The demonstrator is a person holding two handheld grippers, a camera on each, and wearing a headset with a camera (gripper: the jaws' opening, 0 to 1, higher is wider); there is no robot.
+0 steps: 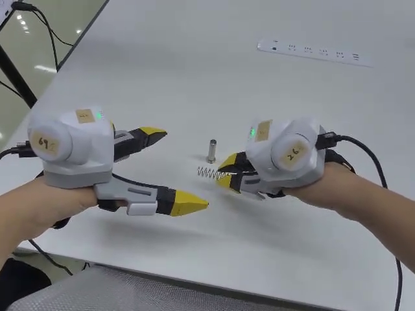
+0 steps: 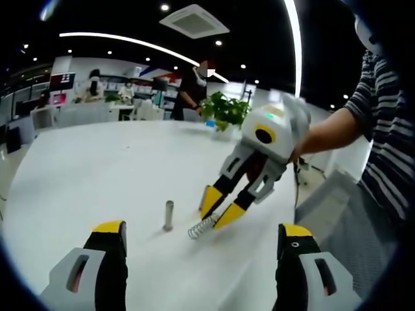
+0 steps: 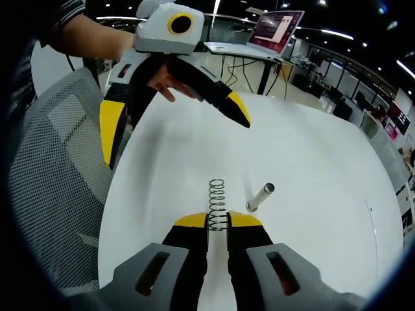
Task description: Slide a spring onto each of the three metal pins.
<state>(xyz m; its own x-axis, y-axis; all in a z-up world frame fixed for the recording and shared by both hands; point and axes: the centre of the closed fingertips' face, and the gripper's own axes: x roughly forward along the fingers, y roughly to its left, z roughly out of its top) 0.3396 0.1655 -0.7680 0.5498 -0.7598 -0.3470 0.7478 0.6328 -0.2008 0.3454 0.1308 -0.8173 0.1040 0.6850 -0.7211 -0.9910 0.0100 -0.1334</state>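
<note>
- The desk (image 1: 259,84) is white and bare around the work. That leaves both hands free room to come in from either side.
- A power strip (image 1: 314,52) lies at the far right, well apart from the work and out of the way.
- The left claw (image 1: 178,168) hovers at the near left, released wide and holding nothing.
  - Its tips point toward the pin with a gap between them and it.
  - I judge it is parked there to steady the pin or catch the spring if needed.
- The right claw (image 1: 224,172) comes in from the right, clenched on one end of the spring.
  - Gripping the end leaves most of the coil sticking out free, probably so the open end can go over the pin.
- One pin (image 1: 212,150) stands upright on the desk between the two claws, slightly to the far side.
  - It is bare, so no spring is on it yet.
  - Standing upright, it offers its top for a spring to drop over.
- The spring (image 1: 207,172) lies roughly level and low over the desk, reaching left from the right claw.
  - Its free end is just near of the pin and not on it.
  - It would have to be tilted upright and lifted above the pin top, in my judgement.
</note>
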